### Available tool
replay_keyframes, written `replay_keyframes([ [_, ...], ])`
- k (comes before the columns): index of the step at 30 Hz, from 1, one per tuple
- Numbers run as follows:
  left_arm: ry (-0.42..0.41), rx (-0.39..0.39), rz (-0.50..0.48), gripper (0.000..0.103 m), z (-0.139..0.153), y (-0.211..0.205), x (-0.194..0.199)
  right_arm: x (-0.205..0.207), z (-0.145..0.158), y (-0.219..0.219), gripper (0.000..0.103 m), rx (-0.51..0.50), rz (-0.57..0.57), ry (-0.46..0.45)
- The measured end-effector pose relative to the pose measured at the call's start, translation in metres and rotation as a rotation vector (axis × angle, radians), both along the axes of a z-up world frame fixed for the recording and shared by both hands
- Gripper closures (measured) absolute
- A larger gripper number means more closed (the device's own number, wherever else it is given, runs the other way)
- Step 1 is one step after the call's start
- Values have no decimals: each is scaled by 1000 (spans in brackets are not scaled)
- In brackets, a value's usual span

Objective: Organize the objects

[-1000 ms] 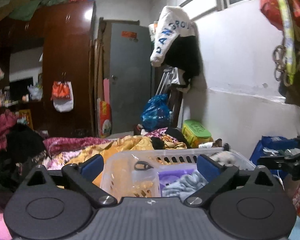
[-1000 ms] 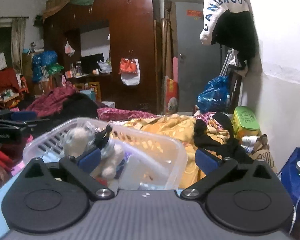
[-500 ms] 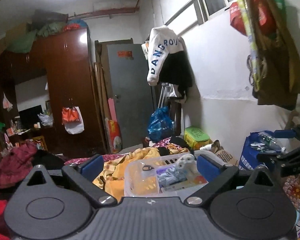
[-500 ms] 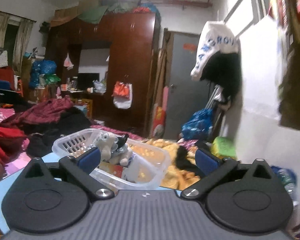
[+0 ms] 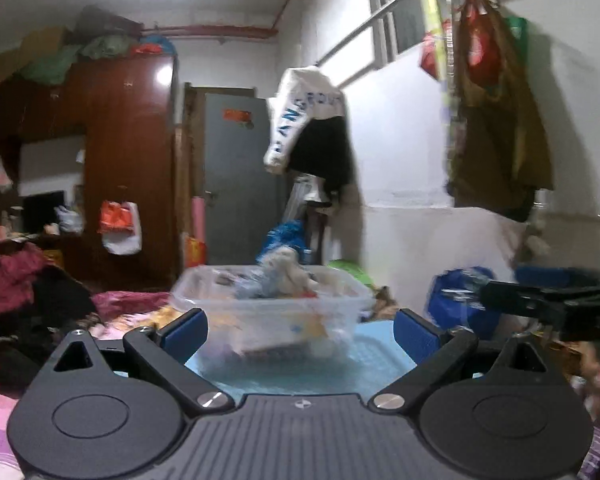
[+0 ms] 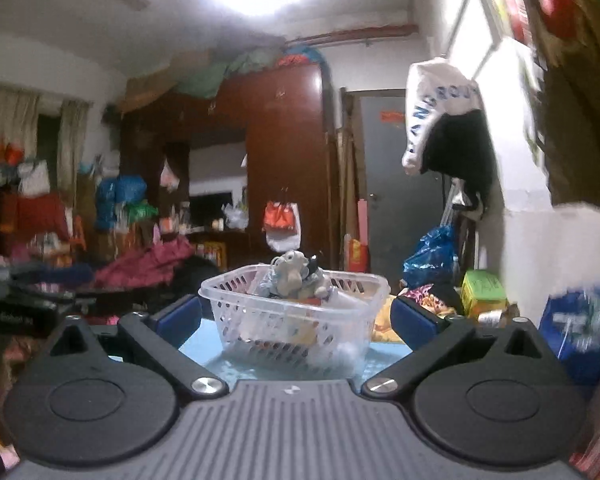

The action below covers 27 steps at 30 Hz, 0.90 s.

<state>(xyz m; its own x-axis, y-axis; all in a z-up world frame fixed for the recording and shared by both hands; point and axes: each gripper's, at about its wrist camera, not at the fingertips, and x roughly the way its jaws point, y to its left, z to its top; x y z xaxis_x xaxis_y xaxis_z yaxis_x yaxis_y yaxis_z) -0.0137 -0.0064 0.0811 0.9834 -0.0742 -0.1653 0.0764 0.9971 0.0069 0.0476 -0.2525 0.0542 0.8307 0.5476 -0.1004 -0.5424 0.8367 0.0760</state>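
Your left gripper (image 5: 300, 330) has its blue-padded fingers (image 5: 186, 334) spread wide apart with nothing between them, and your right gripper (image 6: 296, 320) is spread just as wide and holds nothing either. Straight ahead at twelve o'clock in both wrist views sits the clear plastic basket (image 6: 296, 320), resting on a light blue tabletop (image 6: 384, 356); in the left view the basket (image 5: 276, 312) is smeared by motion blur, so its contents are hard to read there. From the right view you can see a grey and white plush toy (image 6: 294, 278) riding on top of the pile inside the basket, poking above the slotted rim, with paler items packed under it that are too small to name. The basket lies beyond your fingertips in both views, touching neither gripper. At three o'clock in the left view the dark frame of your right gripper (image 5: 556, 304) reaches in from the edge, and at nine o'clock in the right view the left gripper (image 6: 24, 308) shows the same way. Behind the basket, at eleven o'clock, stands a dark red wardrobe (image 6: 284, 152); at one o'clock a grey door (image 6: 396, 184) and a white garment with blue lettering (image 6: 436, 104) hanging on the wall.
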Motion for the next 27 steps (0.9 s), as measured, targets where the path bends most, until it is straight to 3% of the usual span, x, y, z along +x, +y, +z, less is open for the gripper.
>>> replay_keyframes([
  [5,-6,58,43,3,-3,-6,5,20,-1,14,0,-28,-12,40],
  [12,50,29,32,3,-14,1,19,14,-9,7,0,-63,-38,48],
  [27,59,21,50,3,-17,5,22,3,-19,11,0,-97,-45,61],
])
